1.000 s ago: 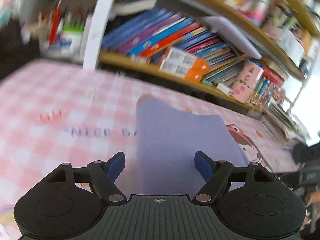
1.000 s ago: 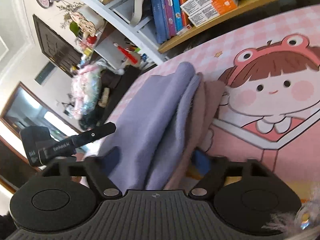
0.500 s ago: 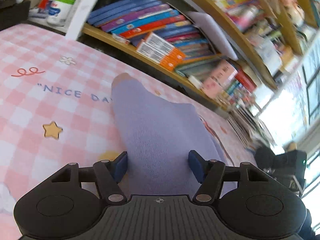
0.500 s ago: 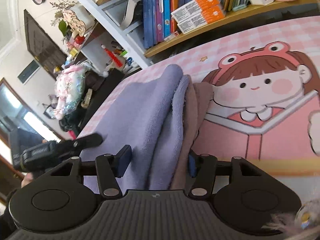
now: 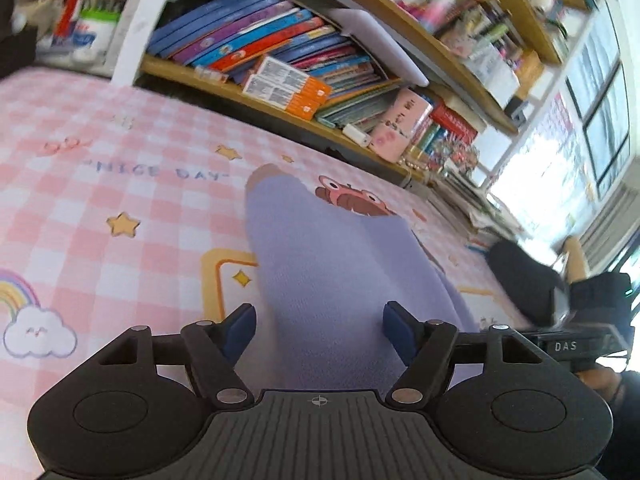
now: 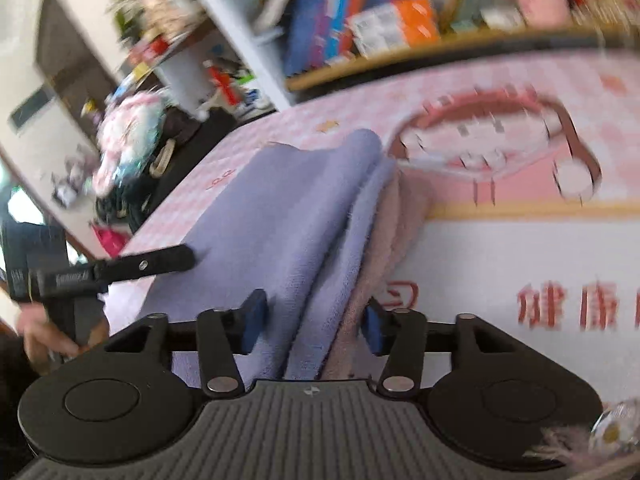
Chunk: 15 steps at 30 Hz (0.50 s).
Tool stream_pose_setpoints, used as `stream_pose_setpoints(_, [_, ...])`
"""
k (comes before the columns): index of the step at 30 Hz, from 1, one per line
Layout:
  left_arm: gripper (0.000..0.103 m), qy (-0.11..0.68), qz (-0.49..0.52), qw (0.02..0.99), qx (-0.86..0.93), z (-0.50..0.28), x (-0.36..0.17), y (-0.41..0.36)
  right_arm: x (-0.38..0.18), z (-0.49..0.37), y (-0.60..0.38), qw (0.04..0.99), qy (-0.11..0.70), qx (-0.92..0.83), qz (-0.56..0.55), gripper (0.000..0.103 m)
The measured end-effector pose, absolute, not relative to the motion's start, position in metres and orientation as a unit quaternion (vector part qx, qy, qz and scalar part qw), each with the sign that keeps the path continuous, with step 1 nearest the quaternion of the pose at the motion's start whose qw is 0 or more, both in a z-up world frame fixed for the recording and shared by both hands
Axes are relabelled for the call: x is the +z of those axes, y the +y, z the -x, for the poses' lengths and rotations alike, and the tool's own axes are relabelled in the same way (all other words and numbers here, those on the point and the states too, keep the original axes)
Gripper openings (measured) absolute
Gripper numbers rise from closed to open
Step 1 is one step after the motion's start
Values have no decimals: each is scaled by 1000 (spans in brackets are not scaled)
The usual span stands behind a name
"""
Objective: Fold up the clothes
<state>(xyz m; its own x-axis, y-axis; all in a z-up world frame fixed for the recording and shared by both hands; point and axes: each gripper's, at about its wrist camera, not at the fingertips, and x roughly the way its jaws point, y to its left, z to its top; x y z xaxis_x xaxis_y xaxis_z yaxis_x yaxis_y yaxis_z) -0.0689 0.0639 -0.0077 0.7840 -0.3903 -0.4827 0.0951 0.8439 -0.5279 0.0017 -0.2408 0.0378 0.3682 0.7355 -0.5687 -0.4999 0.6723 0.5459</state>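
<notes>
A folded lavender garment (image 5: 332, 264) lies on the pink checked mat (image 5: 100, 168), with a mauve layer (image 6: 396, 236) showing under its right edge. My left gripper (image 5: 318, 330) straddles the near end of the fold. Its jaws are opening and the blue pads (image 5: 240, 330) stand clear of the cloth. My right gripper (image 6: 314, 322) sits over the stacked layers at the other side, jaws also opening with the cloth edges between them, not pinched. The left gripper's black finger (image 6: 160, 264) rests above the lavender cloth in the right wrist view. The right gripper (image 5: 560, 346) appears at the right edge of the left wrist view.
A wooden bookshelf (image 5: 280, 108) packed with books runs along the mat's far edge. A white post (image 5: 140, 36) and a pen holder (image 5: 88, 36) stand at the back left. A cartoon girl print (image 6: 492, 140) covers the mat right of the garment. A hand (image 6: 44, 336) holds the left gripper.
Both grippers narrowed over the garment, then widened again. The left one slid along the mat, bringing the star and rainbow prints into view. The right view swung and blurred. The garment stays flat.
</notes>
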Motion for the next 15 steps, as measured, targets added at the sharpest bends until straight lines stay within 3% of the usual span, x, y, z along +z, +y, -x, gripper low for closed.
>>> stream_pose_setpoints(4, [76,311,308,885,-159,58,-24,80,30,-12,-243,794,443,367,-195,53])
stream_pose_setpoints(8, [72,309,327,875,-181,48,-32,77,30,-15,-237,792,445,365,-203,52])
stream_pose_setpoints(15, [62,282,268,905,-171,56,-21,57,37,-2,-223,823,398,384,-132,33])
